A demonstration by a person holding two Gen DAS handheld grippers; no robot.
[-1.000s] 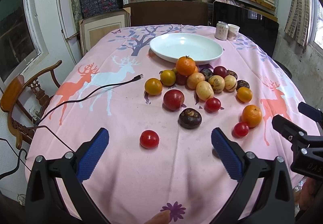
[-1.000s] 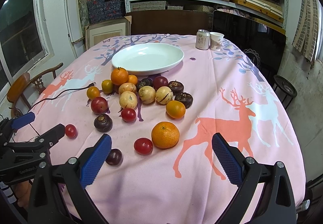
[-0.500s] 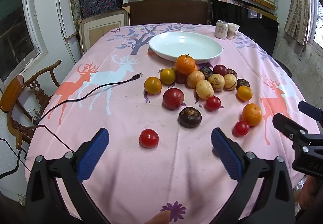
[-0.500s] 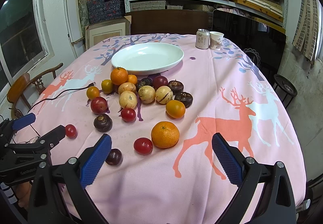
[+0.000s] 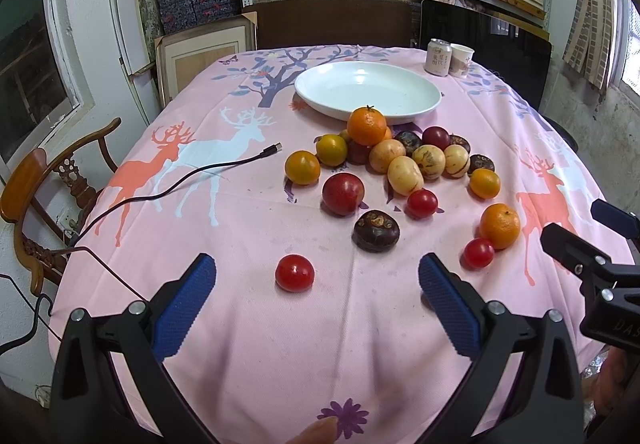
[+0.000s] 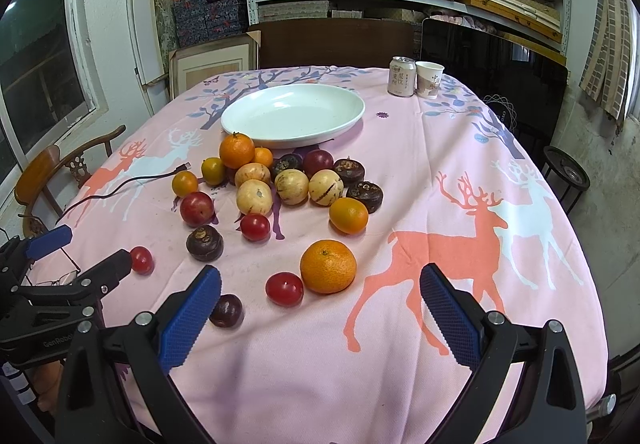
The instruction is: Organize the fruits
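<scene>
A heap of fruits lies on the pink deer tablecloth in front of an empty white plate; the plate also shows in the right wrist view. My left gripper is open and empty, just short of a lone red tomato. My right gripper is open and empty, near an orange, a red tomato and a small dark plum beside its left finger. Each gripper shows at the edge of the other's view.
A drink can and a paper cup stand at the far right of the table. A black USB cable trails off the left edge. A wooden chair stands on the left, shelves behind.
Both grippers have edged very slightly forward; jaws stay open and no fruit has moved.
</scene>
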